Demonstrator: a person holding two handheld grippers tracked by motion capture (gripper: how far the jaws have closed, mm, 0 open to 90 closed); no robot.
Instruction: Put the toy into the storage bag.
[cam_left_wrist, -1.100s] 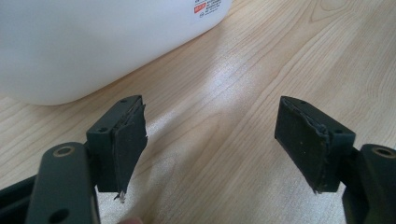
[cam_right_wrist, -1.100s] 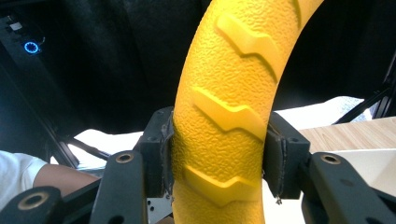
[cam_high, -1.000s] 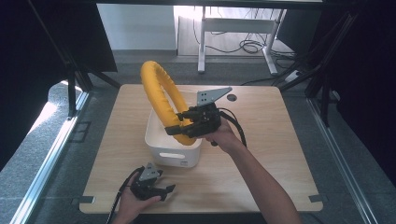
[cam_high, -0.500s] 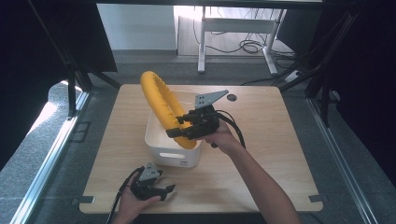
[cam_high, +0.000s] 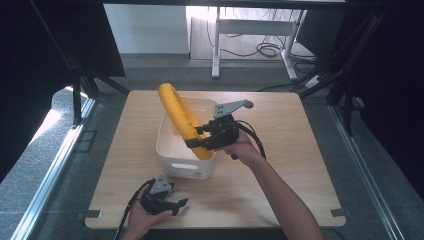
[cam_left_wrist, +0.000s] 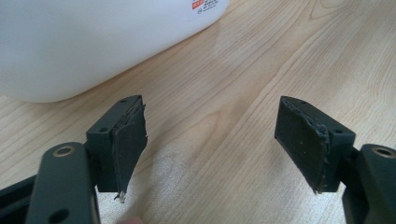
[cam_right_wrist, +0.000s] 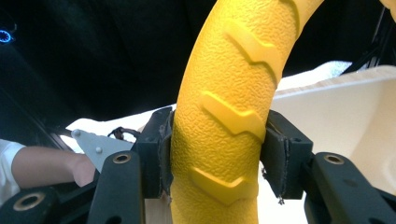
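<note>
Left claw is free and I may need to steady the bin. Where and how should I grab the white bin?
Take the near wall of the white bin at its rim, beside the handle slot, coming from the person's side where the open left claw lies. That wall is thin and upright, so one pad goes inside and one outside. The yellow ring in the right claw occupies the right rim.

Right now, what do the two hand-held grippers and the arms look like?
Both the left hand-held gripper and the right hand-held gripper are black, each with a grey three-cornered plate on top and a trailing black cable. Their jaws carry worn dark pads. The forearms are bare.
</note>
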